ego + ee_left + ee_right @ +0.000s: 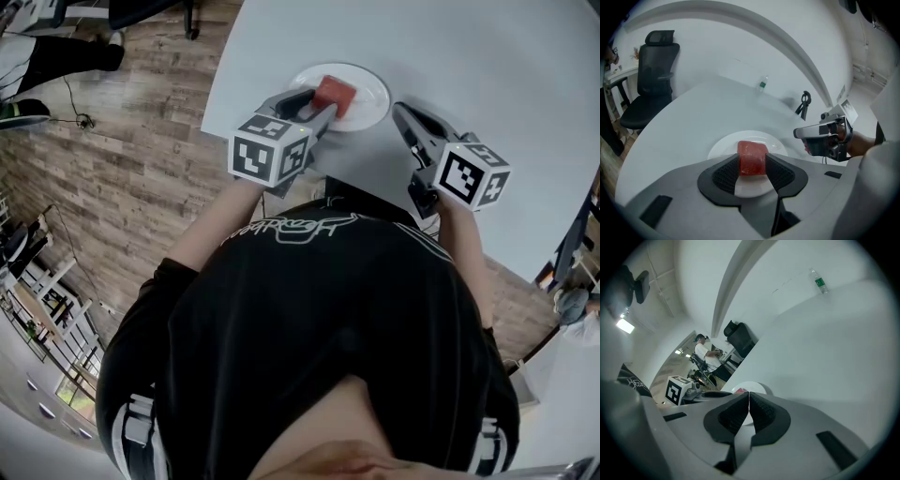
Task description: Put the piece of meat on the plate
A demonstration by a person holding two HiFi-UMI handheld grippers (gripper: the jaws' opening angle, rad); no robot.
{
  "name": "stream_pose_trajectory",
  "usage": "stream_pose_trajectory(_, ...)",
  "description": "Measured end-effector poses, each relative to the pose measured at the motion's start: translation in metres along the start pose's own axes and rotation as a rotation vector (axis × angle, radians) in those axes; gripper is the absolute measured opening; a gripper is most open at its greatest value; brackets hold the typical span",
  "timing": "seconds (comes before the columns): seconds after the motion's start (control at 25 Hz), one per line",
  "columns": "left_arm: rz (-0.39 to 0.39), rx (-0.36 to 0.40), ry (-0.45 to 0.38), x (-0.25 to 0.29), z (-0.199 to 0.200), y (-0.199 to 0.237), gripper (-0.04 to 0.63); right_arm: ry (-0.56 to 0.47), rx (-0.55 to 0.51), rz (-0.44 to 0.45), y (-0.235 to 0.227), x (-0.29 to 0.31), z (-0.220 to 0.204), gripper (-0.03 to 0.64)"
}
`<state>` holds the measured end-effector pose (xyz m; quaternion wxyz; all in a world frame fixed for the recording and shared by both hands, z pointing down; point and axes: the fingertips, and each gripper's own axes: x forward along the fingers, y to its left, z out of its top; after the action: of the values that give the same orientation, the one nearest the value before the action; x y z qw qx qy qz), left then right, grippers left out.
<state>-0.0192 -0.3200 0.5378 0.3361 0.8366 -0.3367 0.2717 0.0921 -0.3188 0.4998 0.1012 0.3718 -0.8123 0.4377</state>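
Observation:
A red block of meat (pixel 334 95) (pixel 752 158) rests on the white plate (pixel 370 98) (pixel 724 145) on the white table. My left gripper (pixel 323 101) (pixel 752 165) reaches over the plate's near rim with the meat between its black ribbed pads; the jaws stand wide around it and I see no squeeze on it. My right gripper (pixel 401 111) (pixel 748 394) hovers right of the plate, shut with nothing in it, its pads meeting at the tips. It also shows from the side in the left gripper view (pixel 820 138). The right gripper view catches the plate (pixel 757 388) just beyond its tips.
A small clear bottle (pixel 762 85) (pixel 819 282) stands far back on the table. A black clip-like tool (pixel 804 103) lies near the far right. An office chair (pixel 651 89) stands off the table's left edge, over wooden floor (pixel 131 169). A person (pixel 705 352) works in the background.

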Motion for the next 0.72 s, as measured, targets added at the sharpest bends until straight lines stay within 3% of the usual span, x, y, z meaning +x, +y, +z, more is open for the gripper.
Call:
stream_pose_trajectory(0.52,-0.006,-0.032,-0.055,-0.022,0.010,-0.010,0.186,-0.014,-0.063,0.004,0.020,-0.005,0.003,0.011)
stream_pose_trajectory(0.72,-0.018,-0.037,-0.123,-0.055,0.015,-0.027,0.094,-0.045,-0.101,0.003,0.046,-0.020,-0.005,0.010)
